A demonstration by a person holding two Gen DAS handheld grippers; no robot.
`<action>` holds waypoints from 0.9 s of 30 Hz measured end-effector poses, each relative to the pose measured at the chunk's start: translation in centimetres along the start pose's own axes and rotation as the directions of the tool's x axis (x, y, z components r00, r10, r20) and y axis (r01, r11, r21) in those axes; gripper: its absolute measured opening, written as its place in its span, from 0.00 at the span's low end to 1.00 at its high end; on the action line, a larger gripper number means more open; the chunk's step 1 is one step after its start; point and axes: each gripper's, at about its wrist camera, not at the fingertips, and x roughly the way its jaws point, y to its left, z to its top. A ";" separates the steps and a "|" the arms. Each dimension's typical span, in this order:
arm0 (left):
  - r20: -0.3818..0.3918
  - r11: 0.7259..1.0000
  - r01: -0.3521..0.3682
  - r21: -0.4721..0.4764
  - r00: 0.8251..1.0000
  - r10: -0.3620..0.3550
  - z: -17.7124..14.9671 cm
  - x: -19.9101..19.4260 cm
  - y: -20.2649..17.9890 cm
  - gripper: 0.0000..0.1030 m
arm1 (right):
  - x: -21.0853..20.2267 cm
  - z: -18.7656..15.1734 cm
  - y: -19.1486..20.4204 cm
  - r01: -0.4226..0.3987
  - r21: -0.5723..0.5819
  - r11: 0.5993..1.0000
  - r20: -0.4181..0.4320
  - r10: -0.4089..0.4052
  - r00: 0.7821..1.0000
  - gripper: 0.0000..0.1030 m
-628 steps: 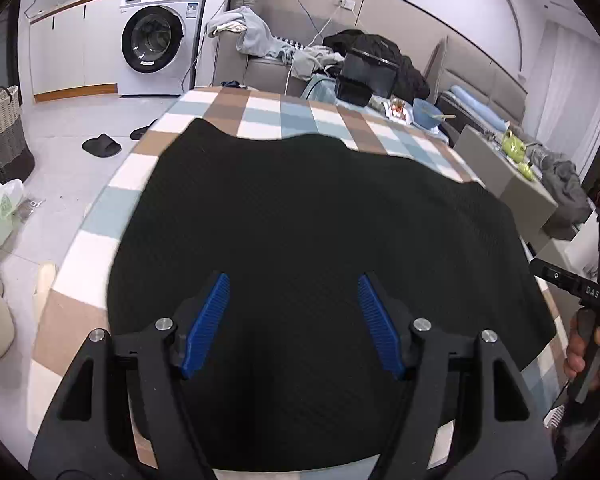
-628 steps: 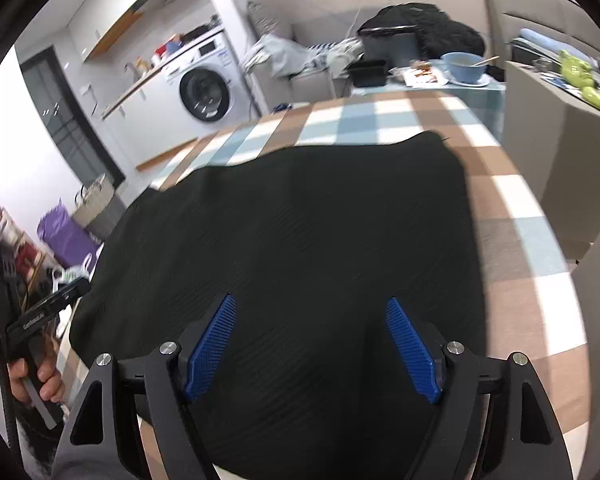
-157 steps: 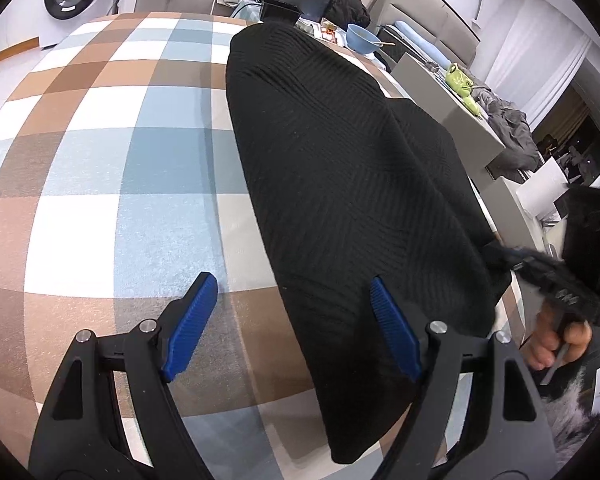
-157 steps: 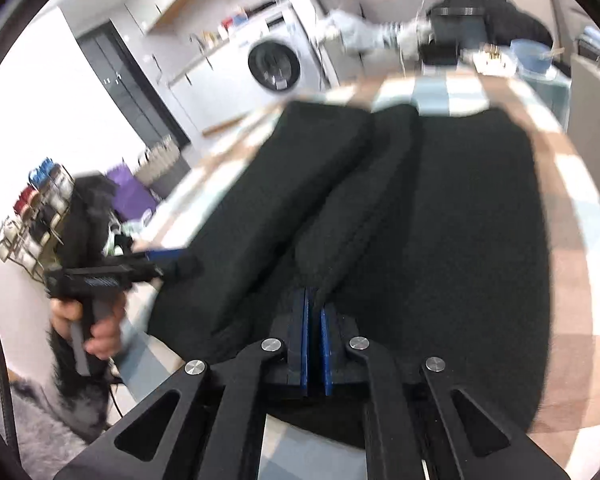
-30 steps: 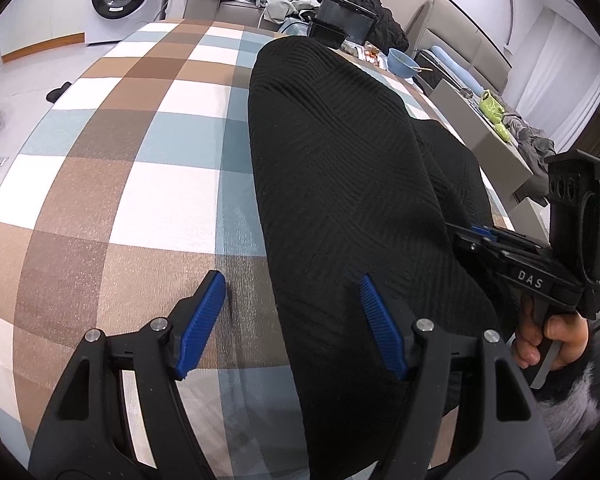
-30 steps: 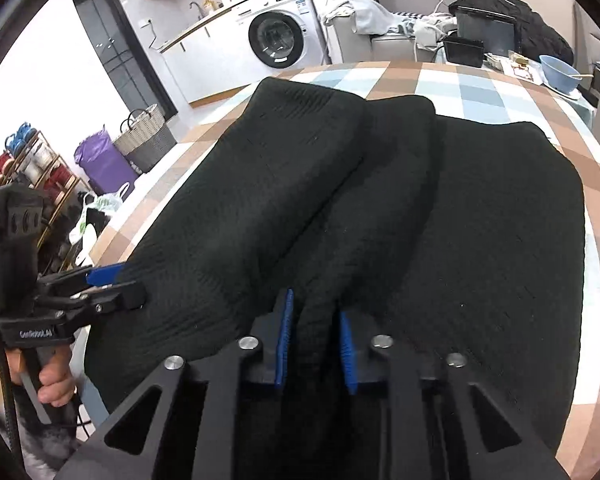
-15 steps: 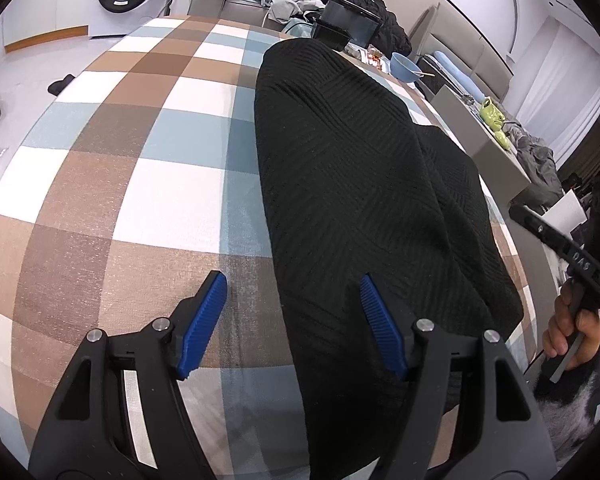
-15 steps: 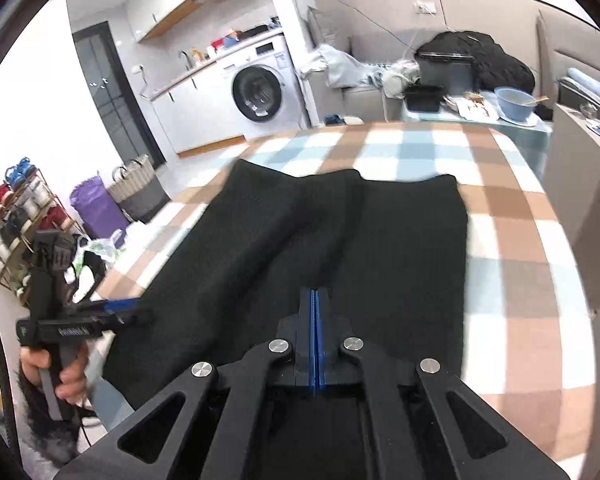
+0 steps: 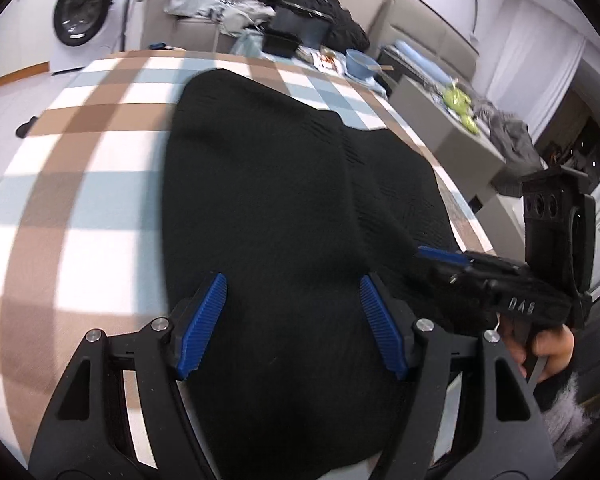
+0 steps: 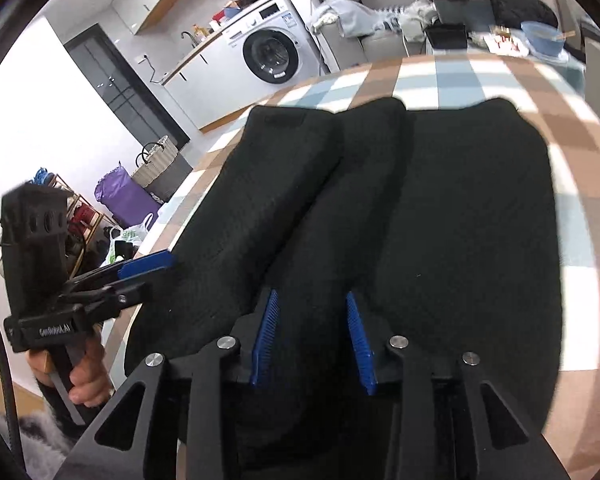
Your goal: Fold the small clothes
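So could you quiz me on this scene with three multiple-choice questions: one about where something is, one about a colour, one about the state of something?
1. Where does the black knitted garment lie?
A. on the checked brown, blue and white tablecloth
B. in the white washing machine
C. on the floor

2. What colour are the ribbed pads on the gripper fingers?
A. red
B. blue
C. yellow

3. How do the jaws of the left gripper stand?
A. shut on the garment
B. shut on nothing
C. open

Answers: 1 A, checks show all round the garment. 2 B, blue in both views. 3 C, a wide gap separates its pads; the right gripper is open too.
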 end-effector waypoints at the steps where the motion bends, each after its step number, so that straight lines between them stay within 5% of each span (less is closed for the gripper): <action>1: -0.021 1.000 0.003 0.009 1.000 -0.003 0.5 1.0 -0.7 0.65 | 0.5 -0.1 -0.1 0.008 0.014 1.000 -0.010 -0.008 1.000 0.35; 11: -0.096 0.988 -0.095 0.124 0.990 0.107 2.1 6.6 -5.5 0.65 | 0.6 -1.1 -0.2 -0.018 0.017 1.000 0.001 0.018 1.000 0.34; 14: -0.063 0.983 -0.120 0.137 0.990 0.129 2.0 6.8 -5.9 0.41 | 0.6 -1.0 -0.4 -0.027 0.025 0.999 0.005 0.027 1.000 0.34; 16: -0.052 0.985 -0.114 0.130 0.991 0.121 1.9 6.7 -5.8 0.12 | 0.8 -1.0 -0.6 -0.041 0.043 0.998 0.015 0.040 0.999 0.33; 19: -0.030 0.987 -0.101 0.123 0.994 0.105 2.0 6.7 -5.5 0.08 | 0.9 -1.1 -0.8 0.003 0.064 0.998 0.039 -0.005 0.999 0.07; 27: 0.060 0.993 -0.068 0.094 0.996 0.062 3.1 2.9 -5.7 0.07 | -1.9 -0.5 1.1 -0.043 0.008 0.999 0.145 0.042 0.989 0.05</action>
